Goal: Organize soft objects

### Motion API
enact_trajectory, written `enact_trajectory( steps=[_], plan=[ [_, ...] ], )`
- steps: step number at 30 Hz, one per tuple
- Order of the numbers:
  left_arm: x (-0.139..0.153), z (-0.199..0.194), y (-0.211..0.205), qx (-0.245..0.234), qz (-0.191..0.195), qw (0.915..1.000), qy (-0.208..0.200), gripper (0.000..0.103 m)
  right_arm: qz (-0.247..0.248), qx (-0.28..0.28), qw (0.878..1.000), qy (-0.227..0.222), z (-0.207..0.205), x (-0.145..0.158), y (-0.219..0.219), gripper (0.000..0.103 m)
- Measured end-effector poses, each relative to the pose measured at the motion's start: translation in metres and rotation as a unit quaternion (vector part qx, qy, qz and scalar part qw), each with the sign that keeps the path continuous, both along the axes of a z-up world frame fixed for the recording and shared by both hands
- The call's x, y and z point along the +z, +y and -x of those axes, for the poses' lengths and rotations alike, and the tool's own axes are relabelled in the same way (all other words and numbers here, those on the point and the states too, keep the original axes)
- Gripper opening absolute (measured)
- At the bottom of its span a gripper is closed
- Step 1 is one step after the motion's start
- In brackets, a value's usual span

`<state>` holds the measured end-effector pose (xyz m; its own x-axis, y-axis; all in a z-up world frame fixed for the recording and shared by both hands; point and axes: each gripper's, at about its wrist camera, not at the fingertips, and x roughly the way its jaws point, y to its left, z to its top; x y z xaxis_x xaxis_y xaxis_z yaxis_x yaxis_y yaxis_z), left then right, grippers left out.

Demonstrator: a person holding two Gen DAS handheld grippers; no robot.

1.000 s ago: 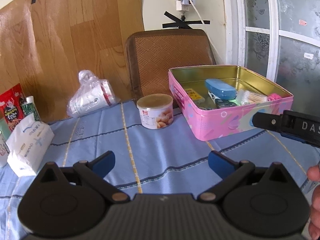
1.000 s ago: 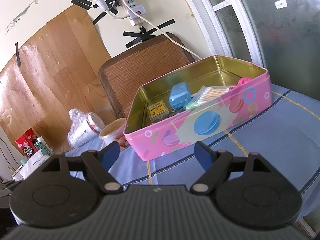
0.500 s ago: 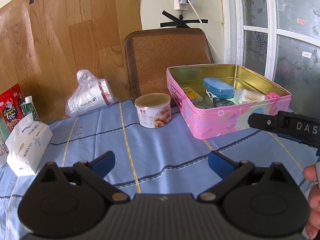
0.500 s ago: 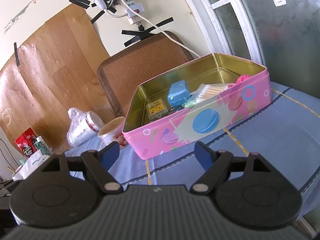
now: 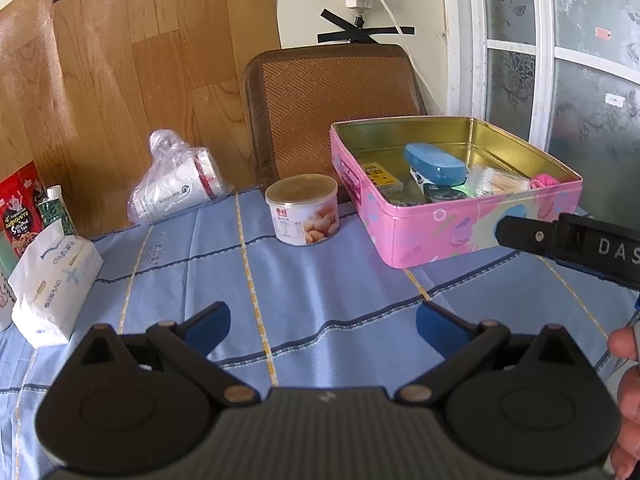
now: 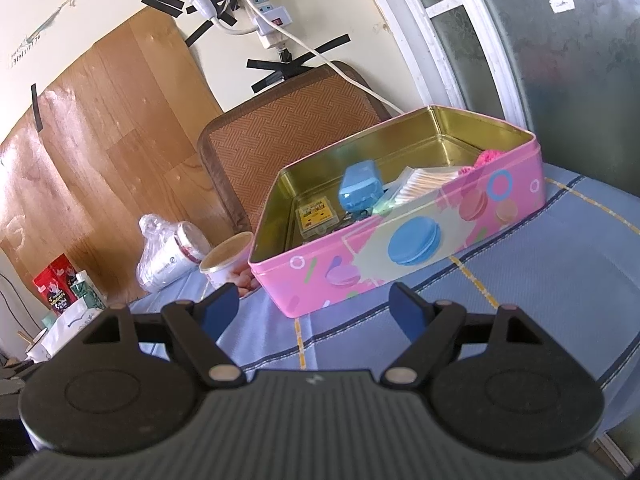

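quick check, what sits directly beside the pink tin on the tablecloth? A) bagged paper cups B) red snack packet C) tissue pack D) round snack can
D: the round snack can stands just left of the pink tin on the tablecloth, while the tissue pack and bagged paper cups lie further left.

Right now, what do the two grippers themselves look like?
Both match: the left gripper and right gripper each have a ribbed dark grey body, two round black discs, black linkage arms with pale metal pivot pins, and blue fingers. From the left wrist view, white letters "DAS" mark the right gripper's side.
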<state>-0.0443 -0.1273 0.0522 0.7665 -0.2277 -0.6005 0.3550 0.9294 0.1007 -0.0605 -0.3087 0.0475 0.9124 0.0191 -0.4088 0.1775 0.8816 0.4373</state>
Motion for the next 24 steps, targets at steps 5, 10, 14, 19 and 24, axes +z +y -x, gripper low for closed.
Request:
enact_trajectory(
  steps=[5, 10, 14, 19, 24],
  plan=[
    [-0.0016, -0.0003, -0.0009, -0.005, -0.002, 1.0000, 0.007, 0.103, -0.003, -0.003, 1.000, 0.000, 0.0006, -0.0014, -0.0016, 0.084],
    [-0.0034, -0.0008, -0.0019, -0.012, 0.001, 0.9997, 0.019, 0.103, -0.005, -0.002, 1.000, 0.002, 0.0013, -0.0024, -0.0014, 0.084],
    [-0.0049, -0.0005, -0.0029, -0.017, 0.003, 0.9995, 0.028, 0.103, -0.004, -0.003, 1.000, 0.002, 0.0013, -0.0022, -0.0013, 0.084],
    [-0.0061, 0.0001, -0.0038, -0.025, 0.005, 0.9990, 0.035, 0.103, -0.006, -0.003, 1.000, 0.003, 0.0016, -0.0040, -0.0015, 0.084],
    [-0.0068, 0.0005, -0.0040, -0.034, 0.010, 0.9983, 0.045, 0.103, -0.006, -0.004, 1.000, 0.003, 0.0023, -0.0046, -0.0007, 0.084]
  ],
)
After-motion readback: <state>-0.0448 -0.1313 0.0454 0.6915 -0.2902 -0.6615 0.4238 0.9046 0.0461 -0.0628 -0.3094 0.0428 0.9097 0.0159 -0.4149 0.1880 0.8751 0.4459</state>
